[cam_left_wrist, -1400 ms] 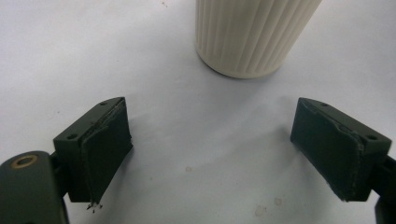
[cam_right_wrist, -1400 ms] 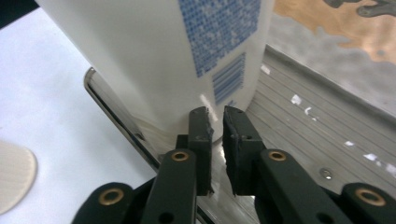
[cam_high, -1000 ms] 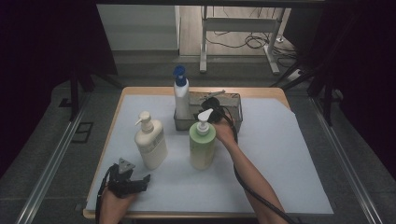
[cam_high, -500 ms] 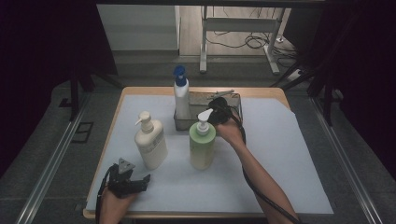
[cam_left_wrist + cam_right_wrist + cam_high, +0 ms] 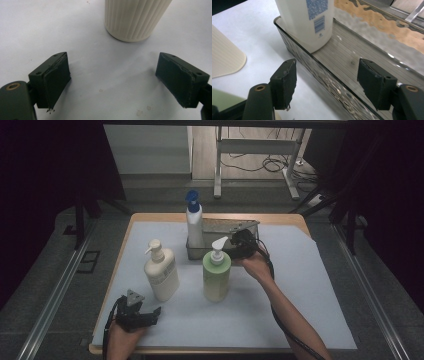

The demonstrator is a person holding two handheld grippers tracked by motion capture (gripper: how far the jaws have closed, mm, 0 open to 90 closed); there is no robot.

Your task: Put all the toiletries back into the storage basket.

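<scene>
Beside the metal tray (image 5: 245, 226) at the far middle of the table (image 5: 310, 285), in the high view, the right tool (image 5: 239, 241) has drawn back a little toward the person and swung left since a second ago, so it now sits at the tray's near wall, just behind the green pump bottle (image 5: 216, 276). A white bottle with a blue pump (image 5: 193, 224) stands in the tray's left end; a cream pump bottle (image 5: 161, 271) stands ahead of the left tool (image 5: 150, 314), which has not moved from the near edge. Ahead of the left tool (image 5: 113, 82) in its own view, jaws spread wide and empty, the ribbed base of the cream bottle (image 5: 133, 18) stands apart on the white cover. Between the right tool (image 5: 329, 82) jaws in its own view, also spread wide and gripping nothing, runs the tray's near wall (image 5: 322, 75), one jaw outside and one over the tray floor, with the white bottle (image 5: 308, 21) standing inside beyond. Likely the hand is lining up to grasp the tray's rim.
</scene>
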